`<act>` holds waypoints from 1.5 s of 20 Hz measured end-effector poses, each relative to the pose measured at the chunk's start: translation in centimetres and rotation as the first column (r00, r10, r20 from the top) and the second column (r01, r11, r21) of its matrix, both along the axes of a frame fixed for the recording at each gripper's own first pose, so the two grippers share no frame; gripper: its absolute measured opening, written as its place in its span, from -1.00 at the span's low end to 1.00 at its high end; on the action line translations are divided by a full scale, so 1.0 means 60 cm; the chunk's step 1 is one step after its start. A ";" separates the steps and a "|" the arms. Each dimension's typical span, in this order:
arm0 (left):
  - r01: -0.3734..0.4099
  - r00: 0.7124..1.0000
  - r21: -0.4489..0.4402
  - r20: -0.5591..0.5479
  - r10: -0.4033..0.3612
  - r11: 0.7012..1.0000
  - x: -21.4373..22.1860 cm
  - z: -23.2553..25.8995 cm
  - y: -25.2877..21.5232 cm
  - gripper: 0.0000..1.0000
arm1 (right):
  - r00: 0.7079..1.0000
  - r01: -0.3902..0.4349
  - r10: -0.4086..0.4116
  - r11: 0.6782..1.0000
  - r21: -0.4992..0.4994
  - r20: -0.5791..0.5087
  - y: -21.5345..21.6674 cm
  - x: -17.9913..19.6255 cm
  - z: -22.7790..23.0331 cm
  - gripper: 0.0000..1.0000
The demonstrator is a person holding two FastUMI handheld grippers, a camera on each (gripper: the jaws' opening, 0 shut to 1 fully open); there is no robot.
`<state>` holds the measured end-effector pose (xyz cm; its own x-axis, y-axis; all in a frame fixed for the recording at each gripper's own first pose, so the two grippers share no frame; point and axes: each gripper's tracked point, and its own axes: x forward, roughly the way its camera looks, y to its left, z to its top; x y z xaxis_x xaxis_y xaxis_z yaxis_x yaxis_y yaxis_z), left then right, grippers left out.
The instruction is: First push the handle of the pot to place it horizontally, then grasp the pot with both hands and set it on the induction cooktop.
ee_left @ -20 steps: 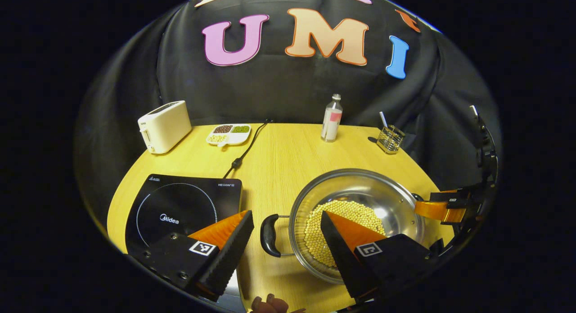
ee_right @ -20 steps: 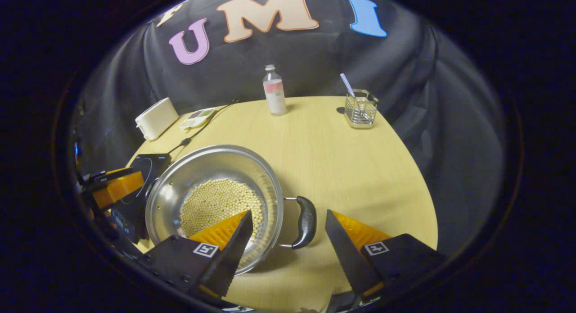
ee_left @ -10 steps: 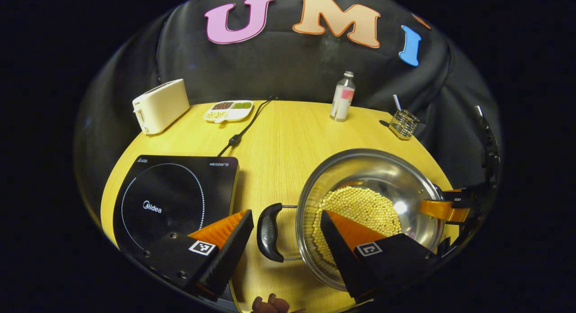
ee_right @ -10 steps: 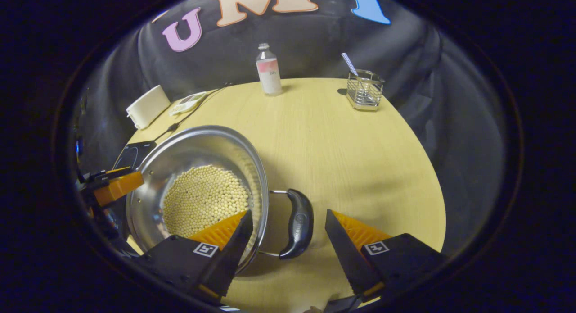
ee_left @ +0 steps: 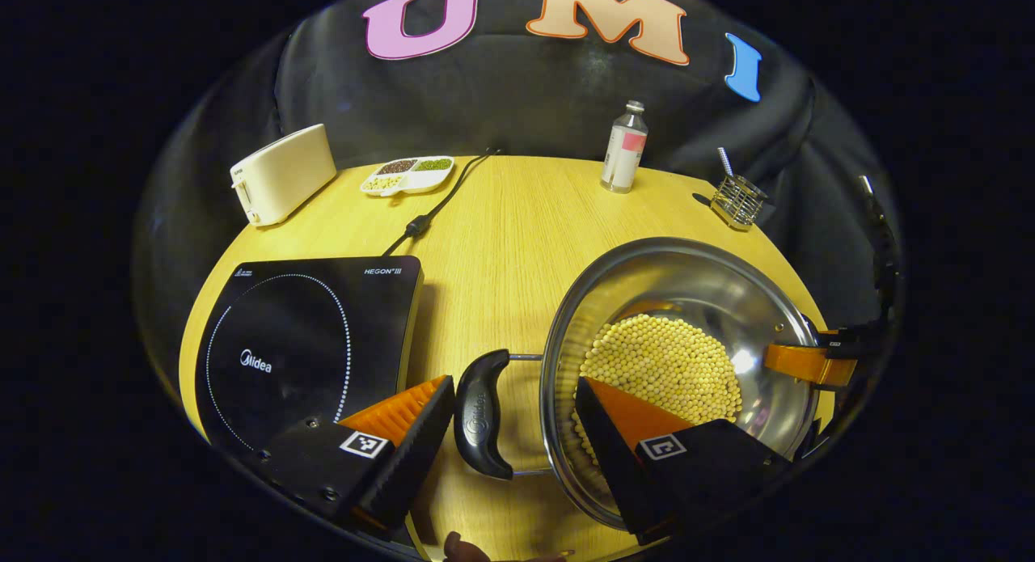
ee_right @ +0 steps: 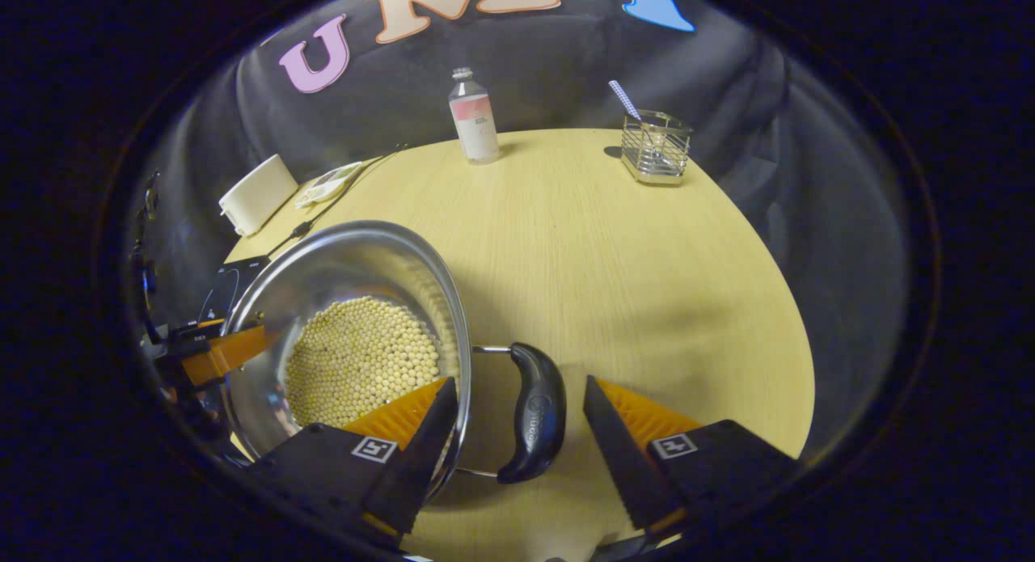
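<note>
A steel pot (ee_left: 687,303) holding yellow beans stands on the wooden table (ee_left: 493,247), to the right of the black induction cooktop (ee_left: 307,335). Its two black handles point sideways. In the left gripper view, my left gripper (ee_left: 511,433) is open and straddles the pot's left handle (ee_left: 483,412), one finger outside it and the other over the beans. In the right gripper view, my right gripper (ee_right: 517,433) is open around the right handle (ee_right: 535,412) of the pot (ee_right: 348,263). Each gripper also appears at the pot's far rim in the other's view: right gripper (ee_left: 808,364), left gripper (ee_right: 218,353).
At the back of the table stand a white toaster (ee_left: 283,174), a divided dish of beans (ee_left: 408,174), a bottle (ee_left: 624,145) and a wire holder (ee_left: 737,202) with a straw. The cooktop's cable (ee_left: 428,214) runs to the back edge.
Both grippers have moved forward and down toward the pot. Each handle now lies deeper between its gripper's fingers, and the pot looks larger. The fingers stay just as far apart.
</note>
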<state>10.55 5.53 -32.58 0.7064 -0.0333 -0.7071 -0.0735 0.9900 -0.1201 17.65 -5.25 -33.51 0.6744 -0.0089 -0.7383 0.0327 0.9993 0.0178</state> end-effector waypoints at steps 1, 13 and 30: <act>-0.001 1.000 0.004 0.001 0.001 1.000 0.001 -0.001 0.001 0.94 | 1.000 0.000 0.000 1.000 0.005 -0.002 0.002 0.001 0.000 0.65; -0.018 1.000 0.019 -0.020 0.018 1.000 0.002 -0.001 0.005 0.48 | 1.000 0.012 -0.012 0.999 0.029 -0.007 0.007 0.003 -0.001 0.21; -0.053 0.998 0.018 -0.029 0.053 0.998 -0.002 0.005 -0.001 0.32 | 0.999 0.036 -0.035 0.998 0.042 -0.022 0.008 0.010 0.003 -0.06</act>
